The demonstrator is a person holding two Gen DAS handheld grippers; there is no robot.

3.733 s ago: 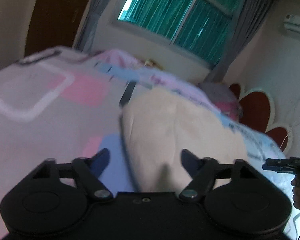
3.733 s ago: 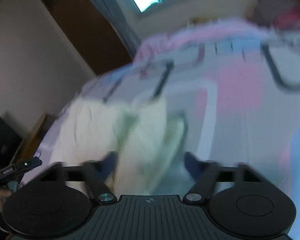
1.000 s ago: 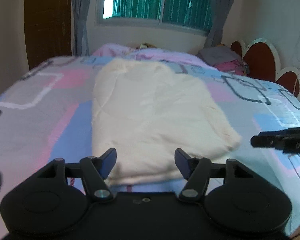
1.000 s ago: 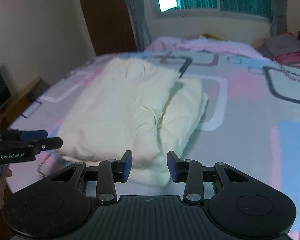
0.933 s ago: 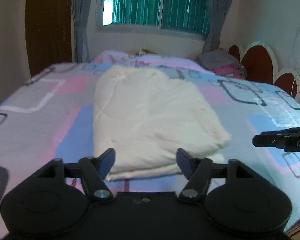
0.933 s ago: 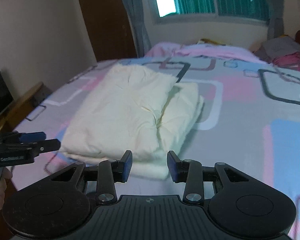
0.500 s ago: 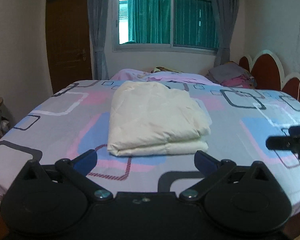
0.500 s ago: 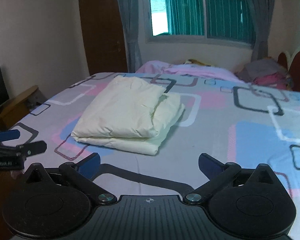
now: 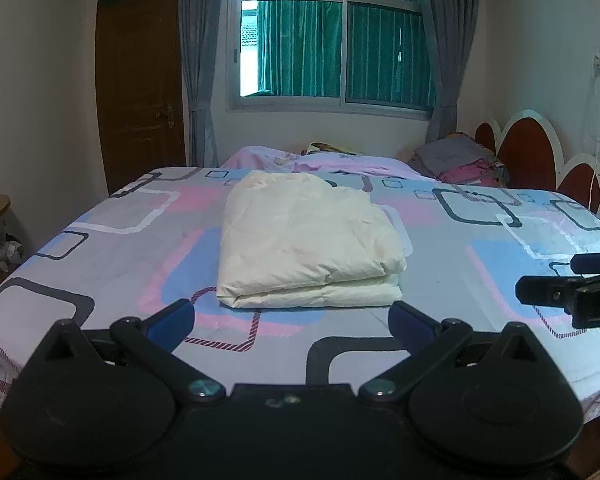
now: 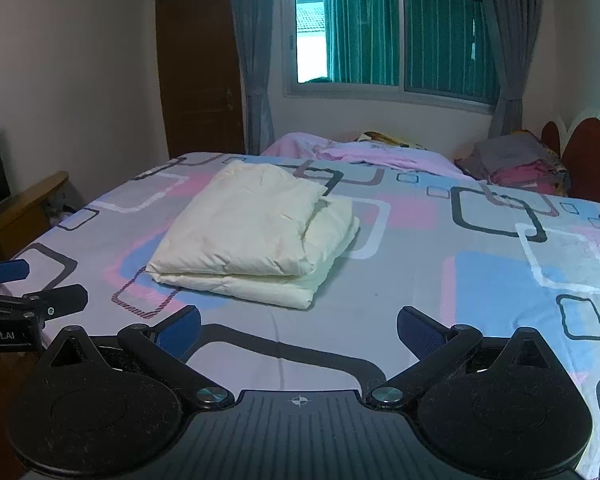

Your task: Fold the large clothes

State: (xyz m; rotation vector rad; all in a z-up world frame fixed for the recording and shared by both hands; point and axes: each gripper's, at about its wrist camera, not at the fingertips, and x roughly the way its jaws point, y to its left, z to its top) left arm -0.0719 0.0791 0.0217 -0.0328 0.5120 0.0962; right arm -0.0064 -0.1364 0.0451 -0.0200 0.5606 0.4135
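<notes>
Well beyond both sets of fingertips, the cream folded garment (image 9: 308, 240) lies flat on the patterned bedsheet (image 9: 480, 280) — nothing touches it. Left gripper (image 9: 292, 316) and right gripper (image 10: 299, 324) each have fingers spread wide, empty between.

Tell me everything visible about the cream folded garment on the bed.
The cream folded garment looks soft, puffy and slightly wrinkled. It is folded into a thick rectangular bundle of stacked layers, with the layer edges showing on the near side and a lower fold sticking out to the right. It lies flat on the patterned bedsheet; nothing else touches it.
</notes>
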